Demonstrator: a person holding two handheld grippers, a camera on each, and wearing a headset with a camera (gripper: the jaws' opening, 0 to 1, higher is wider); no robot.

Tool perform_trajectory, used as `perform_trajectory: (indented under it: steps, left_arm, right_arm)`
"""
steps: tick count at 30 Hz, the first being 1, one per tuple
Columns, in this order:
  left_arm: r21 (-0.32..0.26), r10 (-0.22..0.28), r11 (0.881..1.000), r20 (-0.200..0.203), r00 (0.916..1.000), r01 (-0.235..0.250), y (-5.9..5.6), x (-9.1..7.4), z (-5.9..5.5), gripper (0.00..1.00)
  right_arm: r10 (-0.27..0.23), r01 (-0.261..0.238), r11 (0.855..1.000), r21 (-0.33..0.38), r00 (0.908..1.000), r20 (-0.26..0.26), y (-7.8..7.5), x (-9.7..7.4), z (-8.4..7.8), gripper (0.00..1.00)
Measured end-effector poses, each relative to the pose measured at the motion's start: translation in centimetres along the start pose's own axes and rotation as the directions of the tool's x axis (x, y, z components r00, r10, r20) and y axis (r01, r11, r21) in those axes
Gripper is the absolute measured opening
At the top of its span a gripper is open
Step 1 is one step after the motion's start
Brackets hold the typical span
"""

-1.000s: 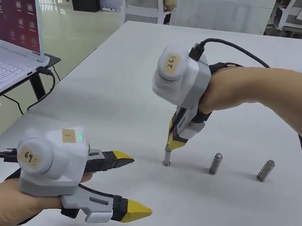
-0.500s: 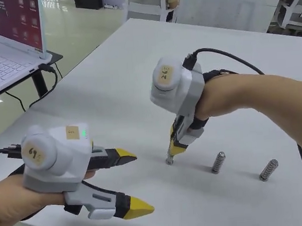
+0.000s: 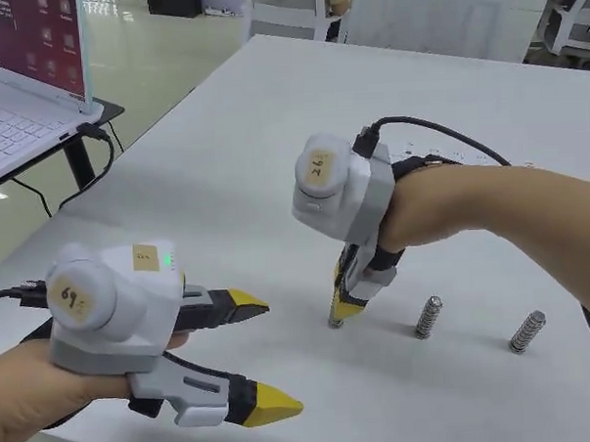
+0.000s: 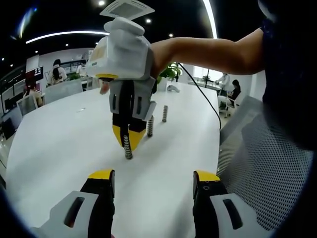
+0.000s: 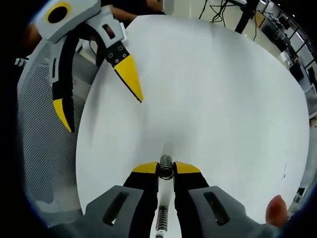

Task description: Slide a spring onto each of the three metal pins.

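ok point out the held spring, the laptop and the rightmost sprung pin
grey coiled metal spring [image 5: 166, 167], right gripper view, its top coil
open white laptop [image 3: 7, 136], head view, its keyboard
rightmost spring-covered metal pin [image 3: 527, 330], head view, mid-coil

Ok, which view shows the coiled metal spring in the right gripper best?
Left gripper view: the coiled metal spring stands side-on, most of its length clear below the right gripper. Right gripper view shows its top end clamped between the jaws; head view, barely its base.

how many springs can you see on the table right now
3. The first spring is gripped in the right tool, its lower end down at the table. The middle spring and the end spring stand beside it in a row. None looks hidden.
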State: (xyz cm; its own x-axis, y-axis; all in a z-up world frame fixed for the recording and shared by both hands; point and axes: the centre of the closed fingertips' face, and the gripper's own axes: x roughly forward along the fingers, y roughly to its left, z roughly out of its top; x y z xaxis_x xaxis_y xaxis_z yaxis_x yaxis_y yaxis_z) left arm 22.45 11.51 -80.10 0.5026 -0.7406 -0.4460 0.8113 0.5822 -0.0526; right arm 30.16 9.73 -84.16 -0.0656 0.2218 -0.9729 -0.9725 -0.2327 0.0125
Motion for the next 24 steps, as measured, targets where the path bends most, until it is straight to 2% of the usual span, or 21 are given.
perform_trajectory:
  steps: [8,24]
  left_arm:
    - [0.0,-0.001,1.0,-0.002,1.0,0.001,-0.02,0.07,0.0,0.59]
    - [0.0,-0.001,1.0,-0.008,1.0,0.001,0.02,0.17,-0.03,0.59]
  right_arm:
    - [-0.023,0.023,0.999,0.028,0.9996,0.017,-0.4,0.14,0.19,0.09]
    - [-0.006,0.005,1.0,0.029,0.9999,0.011,-0.13,0.48,0.14,0.1]
